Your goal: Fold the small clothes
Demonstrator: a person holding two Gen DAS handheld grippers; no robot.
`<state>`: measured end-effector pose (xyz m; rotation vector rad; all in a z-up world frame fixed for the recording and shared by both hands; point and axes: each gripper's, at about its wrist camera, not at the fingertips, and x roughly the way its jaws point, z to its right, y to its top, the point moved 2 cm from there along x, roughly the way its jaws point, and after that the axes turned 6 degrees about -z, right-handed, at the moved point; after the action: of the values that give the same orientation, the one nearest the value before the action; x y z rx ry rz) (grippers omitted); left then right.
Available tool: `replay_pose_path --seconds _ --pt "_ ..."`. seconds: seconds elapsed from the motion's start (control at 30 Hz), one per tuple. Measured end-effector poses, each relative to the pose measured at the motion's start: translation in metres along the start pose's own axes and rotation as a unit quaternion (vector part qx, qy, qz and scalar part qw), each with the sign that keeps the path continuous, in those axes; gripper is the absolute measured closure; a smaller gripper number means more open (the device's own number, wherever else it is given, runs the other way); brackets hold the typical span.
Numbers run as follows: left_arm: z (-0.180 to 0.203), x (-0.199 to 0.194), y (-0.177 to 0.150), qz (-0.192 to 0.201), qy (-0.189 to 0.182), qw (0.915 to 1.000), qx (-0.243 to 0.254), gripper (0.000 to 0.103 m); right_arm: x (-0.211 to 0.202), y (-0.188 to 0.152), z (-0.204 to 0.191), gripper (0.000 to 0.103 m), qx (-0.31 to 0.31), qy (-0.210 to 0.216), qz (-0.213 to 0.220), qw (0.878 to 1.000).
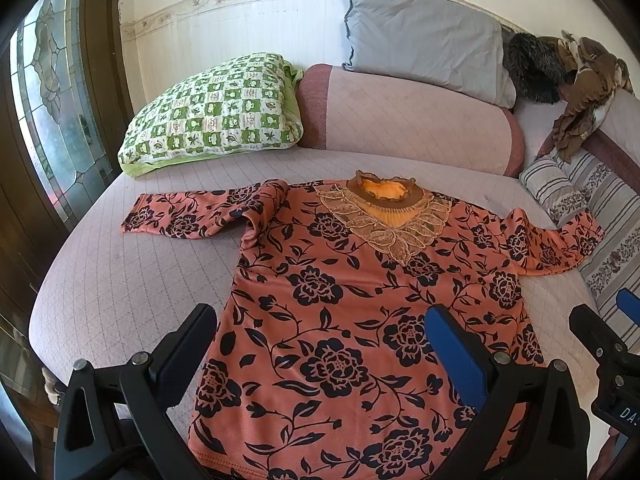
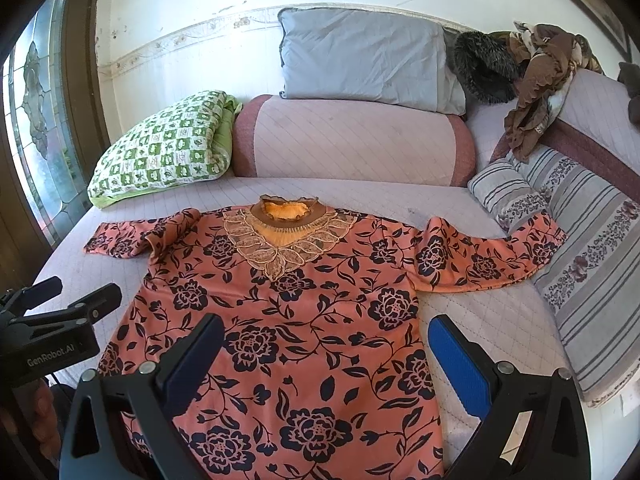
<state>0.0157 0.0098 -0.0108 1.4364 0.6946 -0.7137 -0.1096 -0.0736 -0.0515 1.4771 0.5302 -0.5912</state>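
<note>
An orange long-sleeved top [image 1: 352,304] with black roses and a lace collar lies flat, face up, on the quilted bed [image 1: 120,280], sleeves spread to both sides. It also shows in the right wrist view [image 2: 304,320]. My left gripper [image 1: 320,320] is open and empty, hovering over the top's lower left part. My right gripper [image 2: 326,332] is open and empty over the lower right part. Each gripper shows at the edge of the other's view: the right one [image 1: 604,320], the left one [image 2: 72,292].
A green checked pillow [image 1: 216,112], a pink bolster [image 1: 408,120] and a grey pillow [image 1: 424,36] lie at the head of the bed. Striped cushions [image 2: 580,252] and a heap of brown clothes [image 2: 536,80] sit at the right. A stained-glass door [image 1: 52,100] stands left.
</note>
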Motion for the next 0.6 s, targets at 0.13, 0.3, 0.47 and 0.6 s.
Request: replay_pose_path --seconds 0.13,0.3,0.47,0.6 --pt "-0.0001 0.0002 -0.0001 0.000 0.000 1.0000 0.000 0.000 0.0007 -0.0003 -0.0008 0.000 0.000 -0.001 0.000 1.000" --pt "-0.0003 0.0007 -0.0005 -0.001 -0.001 1.0000 -0.001 0.000 0.0011 -0.0003 -0.0011 0.000 0.000 0.000 -0.001 1.000" --pt "-0.0005 0.0018 -0.0007 -0.002 -0.001 1.0000 0.000 0.000 0.0010 -0.0005 -0.0019 0.000 0.000 0.000 0.000 1.000" --pt "-0.0016 0.0043 0.0002 -0.004 -0.001 1.0000 -0.001 0.000 0.0048 0.0018 -0.0041 0.000 -0.003 0.000 -0.002 1.000"
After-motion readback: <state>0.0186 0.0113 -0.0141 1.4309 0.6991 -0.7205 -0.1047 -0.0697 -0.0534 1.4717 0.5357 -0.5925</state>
